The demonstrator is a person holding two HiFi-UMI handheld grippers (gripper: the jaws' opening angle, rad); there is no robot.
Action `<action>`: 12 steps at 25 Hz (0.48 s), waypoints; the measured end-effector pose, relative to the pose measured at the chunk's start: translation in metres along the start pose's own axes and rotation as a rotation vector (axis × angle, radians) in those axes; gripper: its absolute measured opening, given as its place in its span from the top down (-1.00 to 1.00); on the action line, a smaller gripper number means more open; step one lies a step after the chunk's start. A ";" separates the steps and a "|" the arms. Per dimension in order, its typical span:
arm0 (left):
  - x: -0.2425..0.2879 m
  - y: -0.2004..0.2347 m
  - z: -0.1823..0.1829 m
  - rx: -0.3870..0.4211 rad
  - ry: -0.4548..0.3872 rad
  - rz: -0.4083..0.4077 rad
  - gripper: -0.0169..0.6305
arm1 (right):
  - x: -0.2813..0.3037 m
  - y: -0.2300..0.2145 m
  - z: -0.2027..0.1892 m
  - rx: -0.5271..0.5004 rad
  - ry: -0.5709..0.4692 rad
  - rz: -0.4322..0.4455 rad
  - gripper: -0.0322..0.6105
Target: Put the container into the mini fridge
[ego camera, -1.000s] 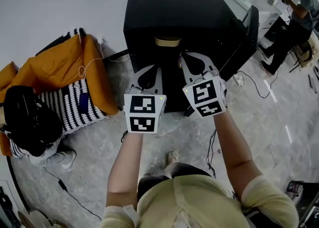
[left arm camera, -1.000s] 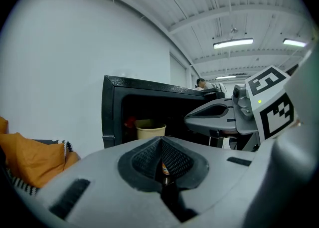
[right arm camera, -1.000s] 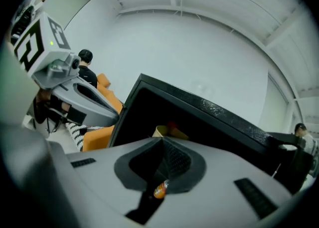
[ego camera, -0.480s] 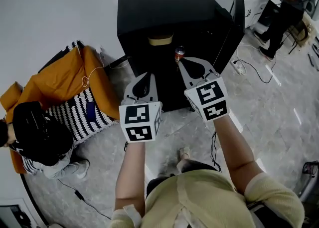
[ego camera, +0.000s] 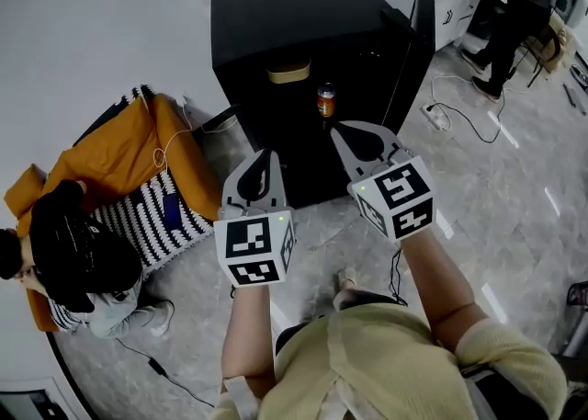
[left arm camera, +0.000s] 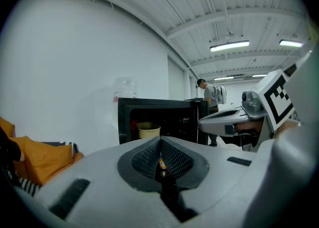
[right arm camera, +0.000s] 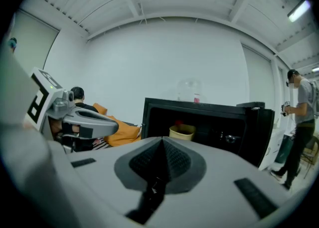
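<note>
Both grippers empty, held up in front of the open mini fridge.
Head view: left gripper [ego camera: 265,157] and right gripper [ego camera: 347,130] side by side, apart, short of the black mini fridge [ego camera: 276,14], door [ego camera: 421,28] open to the right. Yellow container [ego camera: 288,72] sits inside, up high; a can [ego camera: 325,101] lower right of it. Seated person [ego camera: 69,253] on an orange cushion [ego camera: 119,152] to the left; white power strip [ego camera: 435,118] on the floor to the right. Left gripper view: jaws pressed together, nothing held; can shows through the slit. Right gripper view: jaws together, empty; container beyond, unobstructed.
</note>
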State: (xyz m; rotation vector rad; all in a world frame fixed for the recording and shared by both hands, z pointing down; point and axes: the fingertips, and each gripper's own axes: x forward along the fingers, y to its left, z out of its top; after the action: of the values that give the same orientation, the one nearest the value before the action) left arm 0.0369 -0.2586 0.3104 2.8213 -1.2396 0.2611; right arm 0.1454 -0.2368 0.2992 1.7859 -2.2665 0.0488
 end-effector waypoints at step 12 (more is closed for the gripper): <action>-0.037 0.002 -0.008 0.017 0.020 0.024 0.88 | -0.036 0.016 0.001 0.066 -0.025 0.015 0.81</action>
State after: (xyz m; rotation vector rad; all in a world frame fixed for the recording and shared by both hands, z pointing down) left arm 0.0100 -0.2320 0.3122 2.8119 -1.2745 0.3015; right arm 0.1378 -0.1989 0.2929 1.8114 -2.3218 0.1056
